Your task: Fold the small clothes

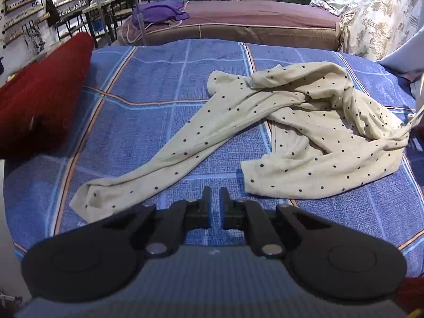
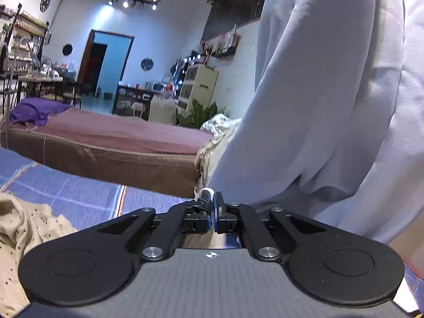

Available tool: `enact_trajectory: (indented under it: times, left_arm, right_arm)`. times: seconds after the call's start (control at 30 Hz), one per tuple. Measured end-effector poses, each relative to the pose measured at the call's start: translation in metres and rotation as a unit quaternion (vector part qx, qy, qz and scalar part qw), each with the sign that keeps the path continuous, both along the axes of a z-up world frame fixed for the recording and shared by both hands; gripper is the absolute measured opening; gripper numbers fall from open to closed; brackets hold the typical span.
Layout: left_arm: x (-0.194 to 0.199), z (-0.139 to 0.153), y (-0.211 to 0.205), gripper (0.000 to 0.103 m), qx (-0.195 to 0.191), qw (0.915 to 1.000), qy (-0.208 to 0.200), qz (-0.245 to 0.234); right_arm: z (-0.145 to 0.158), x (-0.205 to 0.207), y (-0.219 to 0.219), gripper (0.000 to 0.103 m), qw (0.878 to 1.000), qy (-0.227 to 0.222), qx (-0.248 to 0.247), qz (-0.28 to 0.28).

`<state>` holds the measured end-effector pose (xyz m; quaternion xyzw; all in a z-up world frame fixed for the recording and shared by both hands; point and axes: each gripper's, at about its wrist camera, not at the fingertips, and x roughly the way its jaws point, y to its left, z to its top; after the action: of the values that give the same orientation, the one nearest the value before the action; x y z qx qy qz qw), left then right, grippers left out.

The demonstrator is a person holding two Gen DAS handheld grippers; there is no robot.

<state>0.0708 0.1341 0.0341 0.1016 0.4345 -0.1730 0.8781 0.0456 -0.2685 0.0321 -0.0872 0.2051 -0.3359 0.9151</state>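
A cream garment with black dots (image 1: 299,129) lies crumpled on the blue checked bedcover (image 1: 164,84), one long leg stretched toward the lower left. My left gripper (image 1: 216,193) hovers just short of its near edge, jaws almost shut with a narrow gap and nothing between them. At the far right a cream drawstring (image 1: 416,118) is pulled taut off the garment. In the right wrist view my right gripper (image 2: 212,198) is shut on that white cord end (image 2: 208,192), raised above the bed. Part of the garment (image 2: 23,228) shows at lower left there.
A red cushion (image 1: 45,92) lies at the left on the bedcover. A second bed with a mauve sheet (image 1: 254,16) stands beyond. A person's pale blue clothing (image 2: 331,92) fills the right of the right wrist view, close to the gripper.
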Motion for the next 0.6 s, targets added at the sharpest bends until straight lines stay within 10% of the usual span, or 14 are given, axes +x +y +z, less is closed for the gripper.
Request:
enact_trajectory:
  times: [0.07,0.1,0.13,0.2,0.3,0.43,0.6]
  left_arm:
    - [0.0,-0.003,0.004,0.012,-0.006,0.9999,0.01,-0.001]
    - [-0.003,-0.005,0.002,0.028,-0.003,1.0,0.008,-0.003]
    - [-0.005,-0.007,-0.002,0.052,0.0,0.9999,0.006,-0.01]
    - [-0.009,-0.012,-0.013,0.079,-0.013,0.9997,-0.004,-0.022]
    - [-0.008,-0.018,-0.03,0.08,-0.007,0.9993,0.005,-0.035]
    - [-0.011,-0.019,-0.043,0.085,0.029,0.9983,-0.008,-0.051]
    - [-0.012,-0.028,-0.025,0.091,0.083,0.9962,-0.013,-0.023]
  right_arm:
    - [-0.009,0.003,0.005,0.062,0.999,0.023,0.027,0.019]
    - [-0.013,-0.001,0.014,0.096,0.999,0.013,0.027,0.038]
    - [-0.017,-0.006,0.024,0.103,0.998,0.006,0.022,0.055]
    - [-0.023,-0.013,0.043,0.103,0.994,0.013,0.025,0.108]
    - [-0.032,-0.013,0.074,0.103,0.977,0.021,0.076,0.199]
    - [-0.047,0.006,0.122,0.103,0.911,0.055,0.186,0.365]
    - [-0.07,0.046,0.216,0.103,0.849,0.119,0.135,0.497]
